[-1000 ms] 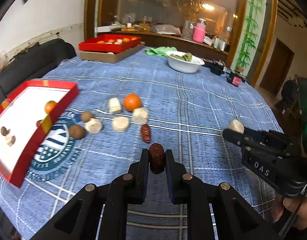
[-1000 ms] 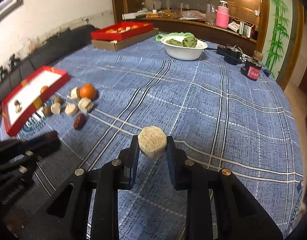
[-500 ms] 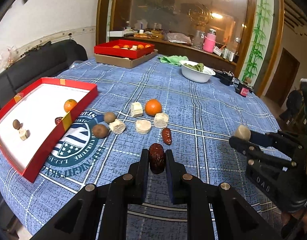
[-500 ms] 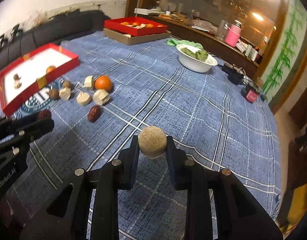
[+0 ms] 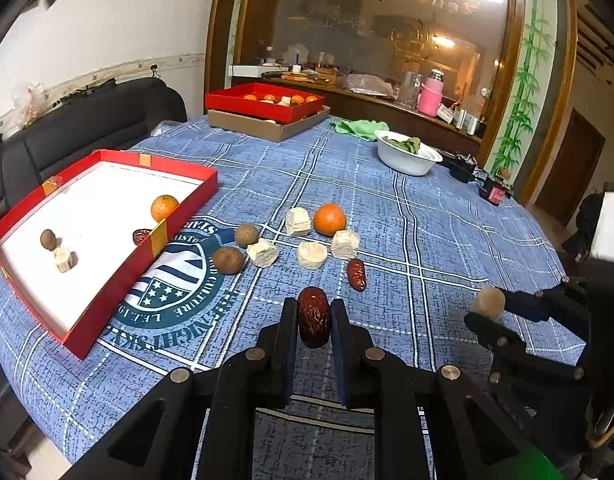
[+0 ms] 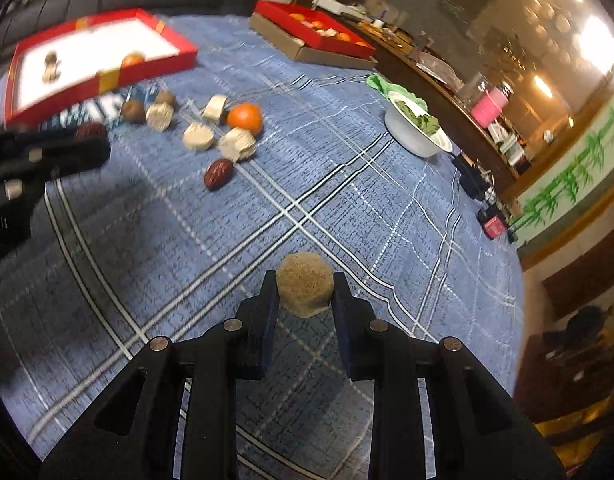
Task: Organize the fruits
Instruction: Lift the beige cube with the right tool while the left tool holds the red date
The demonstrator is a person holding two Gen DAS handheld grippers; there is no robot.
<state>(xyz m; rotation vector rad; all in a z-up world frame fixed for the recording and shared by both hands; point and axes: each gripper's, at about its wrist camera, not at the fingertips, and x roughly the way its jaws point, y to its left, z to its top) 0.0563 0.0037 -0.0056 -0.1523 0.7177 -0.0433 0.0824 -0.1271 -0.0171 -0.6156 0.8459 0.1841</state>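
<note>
Both carried closer to the red tray (image 5: 107, 304) at the desk's left edge since a second ago: left gripper (image 5: 314, 322) fingers clamping a dark date (image 5: 314, 316), right gripper (image 6: 305, 290) pinching a tan cake (image 6: 305, 288). Ready for dropping in.

The left gripper (image 5: 314, 322) holds a red date (image 5: 314, 316) between its fingers (image 5: 287, 332) above the tablecloth (image 5: 407, 216).

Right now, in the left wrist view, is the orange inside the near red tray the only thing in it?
No: beside the orange, the red tray holds a brown ball, a beige block and a date.
</note>
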